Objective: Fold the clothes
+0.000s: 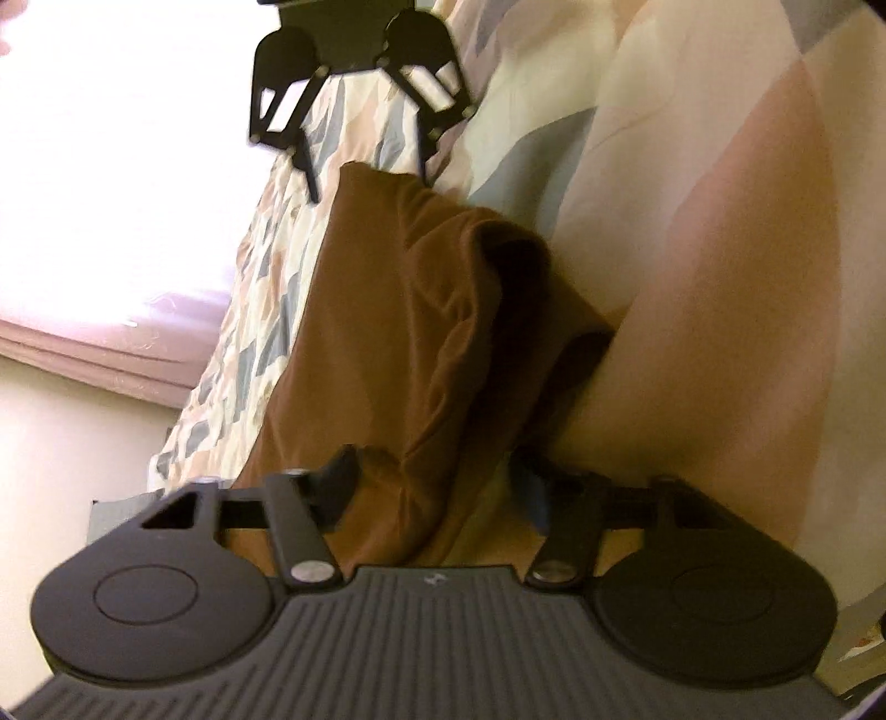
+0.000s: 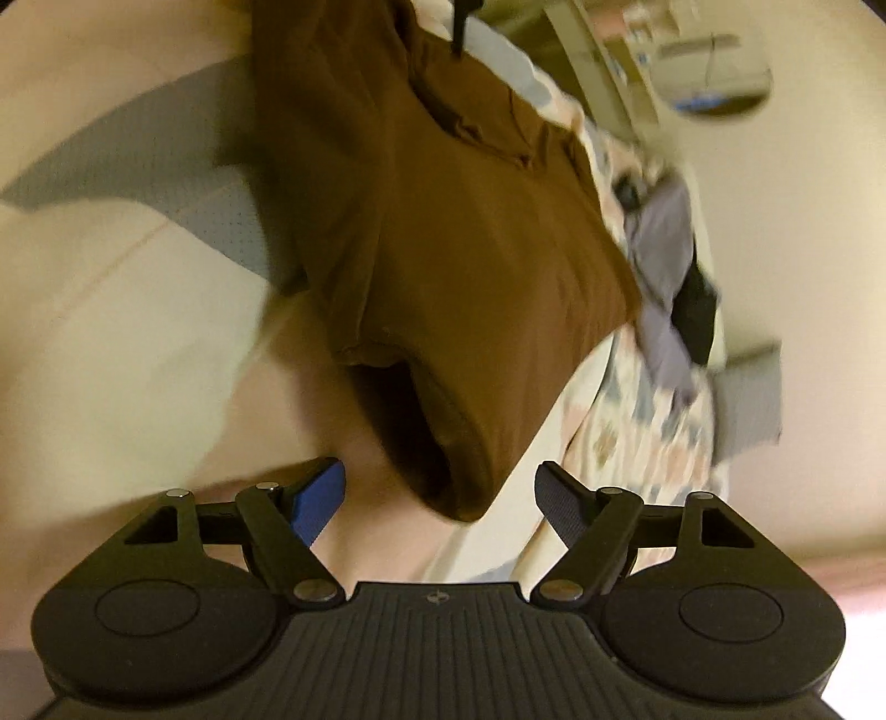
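Note:
A brown garment point(image 1: 398, 332) lies folded in a long strip on the patterned bedsheet point(image 1: 692, 221). My left gripper point(image 1: 434, 479) is open, its fingers standing either side of the strip's near end. At the far end, my right gripper point(image 1: 368, 180) hangs open over the cloth's edge. In the right wrist view the same brown garment point(image 2: 454, 221) runs away from me, and its near corner with an open hem sits between the spread fingers of my right gripper point(image 2: 440, 504). One dark finger of the left gripper point(image 2: 459, 25) shows at the top.
A grey garment point(image 2: 662, 266) and a black one point(image 2: 699, 310) lie near the bed's edge to the right. A grey box point(image 2: 750, 399) stands on the floor beyond it. A pink curtain point(image 1: 111, 343) and bright window are on the left.

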